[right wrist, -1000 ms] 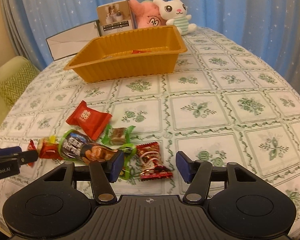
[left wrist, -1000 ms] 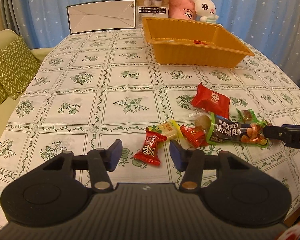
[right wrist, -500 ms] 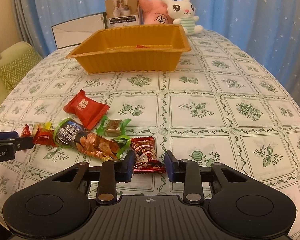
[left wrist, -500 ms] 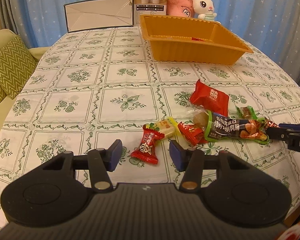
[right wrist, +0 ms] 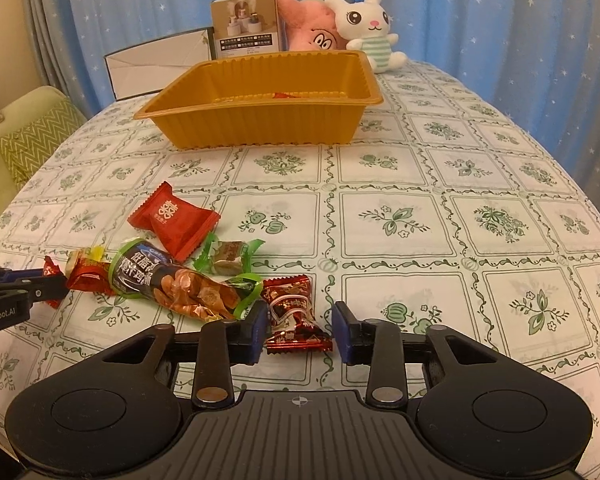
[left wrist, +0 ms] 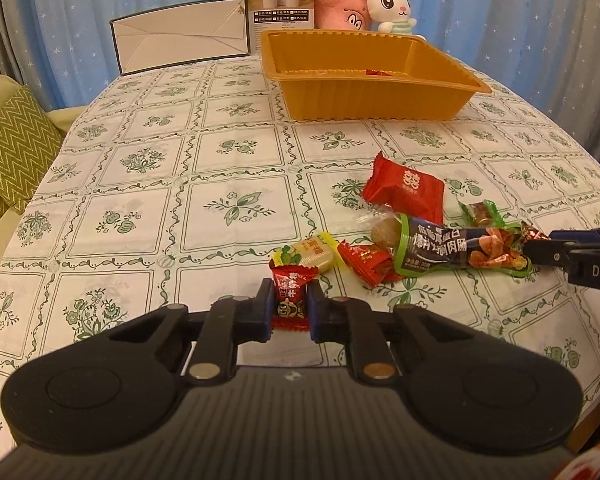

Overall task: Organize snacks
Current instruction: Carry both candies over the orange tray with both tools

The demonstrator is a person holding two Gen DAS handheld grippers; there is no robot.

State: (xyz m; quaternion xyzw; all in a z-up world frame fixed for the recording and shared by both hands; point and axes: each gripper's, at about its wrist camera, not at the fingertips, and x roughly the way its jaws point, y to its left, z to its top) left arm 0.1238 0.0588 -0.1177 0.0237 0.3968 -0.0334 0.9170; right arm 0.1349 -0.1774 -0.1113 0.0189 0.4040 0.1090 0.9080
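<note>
The desk, under a white cloth printed with green flower squares, fills the room's middle. Toward its far end stands an orange tray with ribbed walls; something red lies low inside it, too hidden to name. Behind the tray a brown box, a pink plush and a white rabbit plush line up against the blue curtain.

On the near part of the desk the snacks lie in a loose cluster. The long dark sausage packet stretches across it, with a flat red packet just behind it and a green-wrapped candy beside that. A yellow candy and a crumpled red wrapper lie at the sausage packet's other end.

The left gripper has just closed and pinches a small red candy between its blue pads. The right gripper has its jaws a little apart after just easing wider; a dark red foil candy lies between them on the cloth, touching the left pad, with a gap at the right one.
</note>
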